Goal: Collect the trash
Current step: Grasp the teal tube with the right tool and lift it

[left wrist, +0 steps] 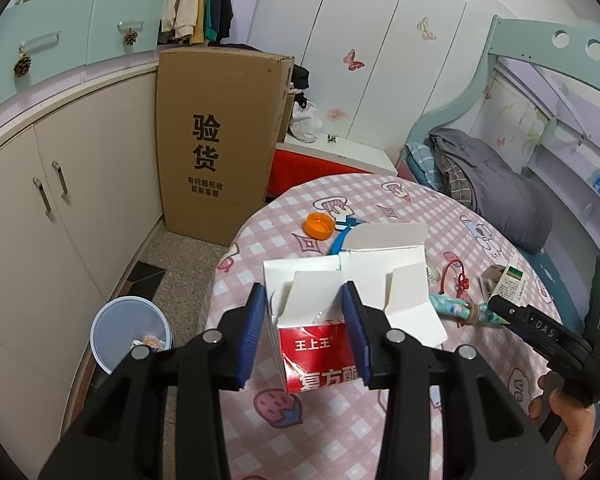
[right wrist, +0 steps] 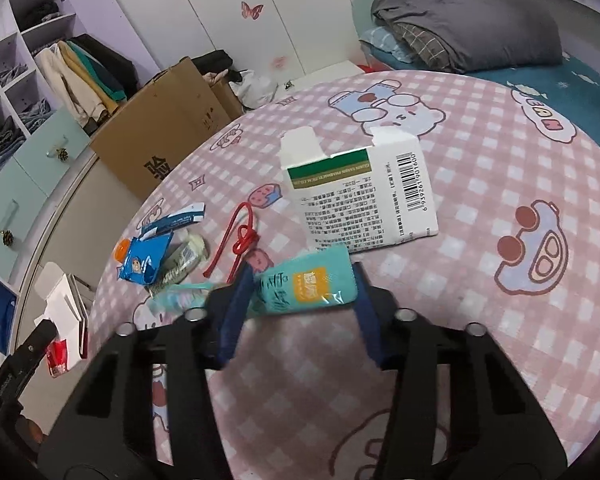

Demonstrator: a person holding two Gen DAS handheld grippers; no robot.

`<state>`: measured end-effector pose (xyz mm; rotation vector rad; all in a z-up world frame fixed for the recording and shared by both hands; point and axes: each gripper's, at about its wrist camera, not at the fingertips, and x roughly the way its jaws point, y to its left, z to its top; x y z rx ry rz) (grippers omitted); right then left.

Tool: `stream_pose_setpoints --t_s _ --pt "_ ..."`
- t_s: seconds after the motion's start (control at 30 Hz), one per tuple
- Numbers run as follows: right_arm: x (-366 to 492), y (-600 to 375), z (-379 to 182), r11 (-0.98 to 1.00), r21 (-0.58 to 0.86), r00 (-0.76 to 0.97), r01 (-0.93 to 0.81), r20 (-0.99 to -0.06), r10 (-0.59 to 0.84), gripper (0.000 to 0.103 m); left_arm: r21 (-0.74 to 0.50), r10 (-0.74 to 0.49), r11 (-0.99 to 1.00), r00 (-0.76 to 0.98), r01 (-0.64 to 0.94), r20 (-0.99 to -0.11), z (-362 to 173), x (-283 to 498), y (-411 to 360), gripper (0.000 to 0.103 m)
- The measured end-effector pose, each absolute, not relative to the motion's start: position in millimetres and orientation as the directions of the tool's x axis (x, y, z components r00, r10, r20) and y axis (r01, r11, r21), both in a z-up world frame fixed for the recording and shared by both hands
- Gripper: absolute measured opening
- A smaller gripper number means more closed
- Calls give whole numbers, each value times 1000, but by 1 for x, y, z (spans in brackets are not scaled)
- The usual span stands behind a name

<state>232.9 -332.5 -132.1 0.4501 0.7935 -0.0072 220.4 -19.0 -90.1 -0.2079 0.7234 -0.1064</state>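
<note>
My left gripper (left wrist: 305, 294) is shut on a red and white carton (left wrist: 320, 344) with open flaps, held above the pink checked table (left wrist: 340, 432). The carton also shows in the right wrist view (right wrist: 62, 340). My right gripper (right wrist: 304, 280) is shut on a teal wrapper (right wrist: 308, 286) just above the table (right wrist: 500, 208). On the table lie a white medicine box (right wrist: 364, 196), a red cord (right wrist: 242, 236), a blue pouch (right wrist: 146, 260), a blue-white strip (right wrist: 172, 222) and an orange cap (left wrist: 319, 225).
A round bin (left wrist: 130, 332) with some trash stands on the floor left of the table. A tall cardboard box (left wrist: 216, 140) leans against the cupboards (left wrist: 60, 220). A bed with a grey quilt (left wrist: 496, 184) lies behind the table.
</note>
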Motion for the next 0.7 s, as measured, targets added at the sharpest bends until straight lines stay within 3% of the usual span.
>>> stream_pose_setpoints --t_s 0.1,0.27,0.3,0.33,0.37,0.43,0.53,0.7 --pt "229 -328 -130 913 379 707 153 -687 167 29 -233 -171 972 744 21 -646 -90 220 -15 39" --pt "215 -314 -122 939 327 686 107 -708 169 29 -237 -168 971 745 14 -645 -90 217 -8 39" --pt "212 -311 -119 951 292 682 99 -716 148 43 -233 -166 972 747 14 -644 -90 216 -6 39" --pt "207 -301 -114 978 196 674 76 -732 95 65 -229 -162 973 748 13 -644 -89 214 -5 39" --pt "203 -296 -111 987 145 683 62 -727 64 70 -220 -152 975 751 9 -642 -88 212 -3 39" --pt "201 -281 -105 1000 -6 708 19 -706 -17 70 -212 -137 977 757 -2 -639 -87 209 1 39" --pt "215 -263 -108 991 -58 690 -123 -722 43 70 -217 -125 976 762 -21 -635 -87 207 9 39" --pt "239 -229 -122 926 -247 681 -285 -732 14 72 -219 -117 975 758 -35 -641 -88 205 17 39"
